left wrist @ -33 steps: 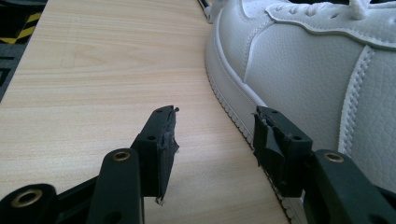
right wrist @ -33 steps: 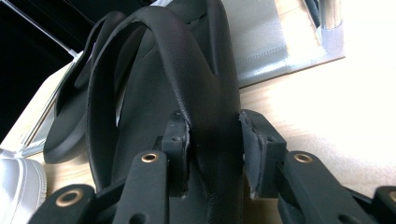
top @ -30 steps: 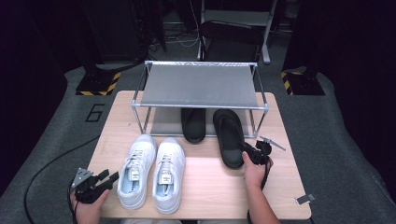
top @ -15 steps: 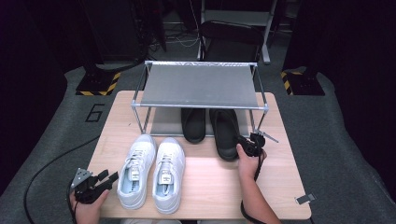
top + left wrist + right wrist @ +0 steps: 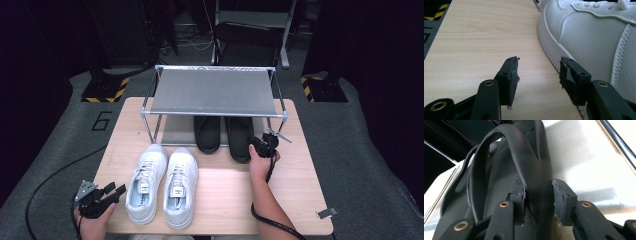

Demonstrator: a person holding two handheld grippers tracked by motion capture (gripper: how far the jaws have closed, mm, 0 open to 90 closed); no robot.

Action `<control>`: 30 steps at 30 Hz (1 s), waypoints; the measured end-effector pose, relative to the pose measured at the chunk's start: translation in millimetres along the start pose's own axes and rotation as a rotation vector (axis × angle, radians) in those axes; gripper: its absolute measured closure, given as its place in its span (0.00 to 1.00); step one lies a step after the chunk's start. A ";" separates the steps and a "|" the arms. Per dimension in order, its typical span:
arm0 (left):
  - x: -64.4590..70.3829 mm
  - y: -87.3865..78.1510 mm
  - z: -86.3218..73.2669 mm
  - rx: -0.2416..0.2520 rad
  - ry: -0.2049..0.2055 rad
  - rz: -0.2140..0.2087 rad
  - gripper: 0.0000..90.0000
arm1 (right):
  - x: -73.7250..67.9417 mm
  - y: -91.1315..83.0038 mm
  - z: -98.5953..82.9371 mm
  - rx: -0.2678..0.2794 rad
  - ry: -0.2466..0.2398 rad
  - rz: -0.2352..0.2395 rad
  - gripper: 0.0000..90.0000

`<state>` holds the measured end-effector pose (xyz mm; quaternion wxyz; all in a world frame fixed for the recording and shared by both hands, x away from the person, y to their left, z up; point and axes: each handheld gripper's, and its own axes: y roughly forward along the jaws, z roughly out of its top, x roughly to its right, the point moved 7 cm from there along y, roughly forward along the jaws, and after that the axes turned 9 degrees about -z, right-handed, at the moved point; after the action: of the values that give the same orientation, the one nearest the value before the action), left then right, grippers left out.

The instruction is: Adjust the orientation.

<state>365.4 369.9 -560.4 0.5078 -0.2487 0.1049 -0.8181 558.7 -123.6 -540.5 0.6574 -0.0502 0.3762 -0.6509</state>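
Note:
Two black slippers lie side by side on the lower level of a metal shoe rack (image 5: 215, 92). My right gripper (image 5: 262, 145) is shut on the near right edge of the right slipper (image 5: 240, 140); in the right gripper view the gripper (image 5: 537, 195) has a jaw on each side of the rim of the slipper (image 5: 524, 152). The left slipper (image 5: 207, 134) lies free. A pair of white sneakers (image 5: 162, 182) stands at the table's front. My left gripper (image 5: 112, 192) rests open at the front left; in the left gripper view it (image 5: 539, 72) sits just beside the left sneaker (image 5: 594, 37), holding nothing.
The wooden table (image 5: 300, 200) has bare room at the right and along the left side (image 5: 474, 37). The rack's mesh top shelf covers the slippers' far halves. Dark floor with yellow-black striped blocks (image 5: 107, 90) surrounds the table.
My right gripper has pushed the right black slipper away from the person and under the rack, straightening it beside the other slipper. The left gripper has stayed put.

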 end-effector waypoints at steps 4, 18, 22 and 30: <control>-0.5 -1.2 -1.0 -0.017 -0.002 -0.005 0.54 | -1.0 4.8 3.5 0.005 -0.015 -0.003 0.72; -2.1 -2.4 -2.7 -0.020 -0.009 0.002 0.54 | -6.6 23.1 10.6 -0.002 0.023 -0.003 0.71; -2.2 -2.6 -2.5 -0.012 -0.009 0.004 0.54 | -8.0 24.6 11.6 -0.001 0.033 -0.003 0.71; -2.4 -4.7 -3.5 -0.022 -0.008 0.003 0.54 | -1.2 31.1 8.4 -0.018 0.022 -0.039 0.71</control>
<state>360.8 374.0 -562.1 0.5069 -0.2576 0.1122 -0.8149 589.1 -121.5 -551.3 0.6400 -0.0563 0.3882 -0.6608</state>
